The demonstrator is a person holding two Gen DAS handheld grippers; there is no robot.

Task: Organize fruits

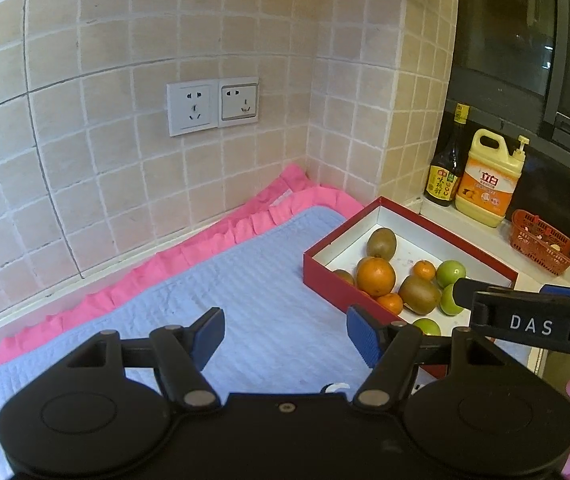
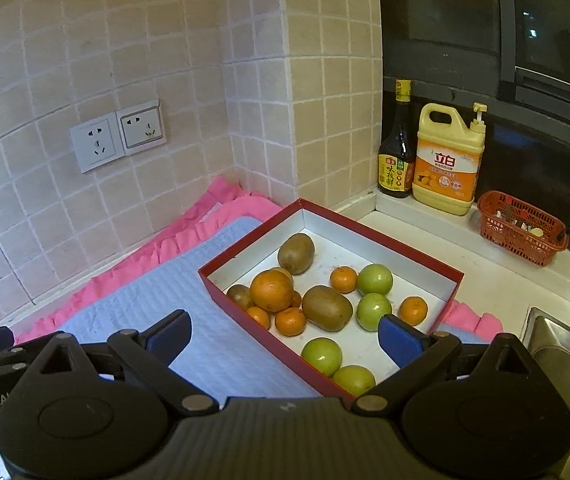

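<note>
Right wrist view: my right tool (image 2: 283, 334) gapes wide and empty above the red box (image 2: 381, 236), which holds kiwis, oranges and green fruits near the tabletop's back corner, partly on the blue mat (image 2: 213, 344). My left tool (image 1: 283, 336) hangs equally wide, empty, over that mat.

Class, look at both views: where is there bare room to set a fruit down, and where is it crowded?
Free: the blue mat, between the pink frill along the tiled wall and the red box. Also free: the box's far corner behind the kiwi, and the pale counter between box and orange basket. Crowded: the box's middle and near end, where the fruits lie packed.
</note>
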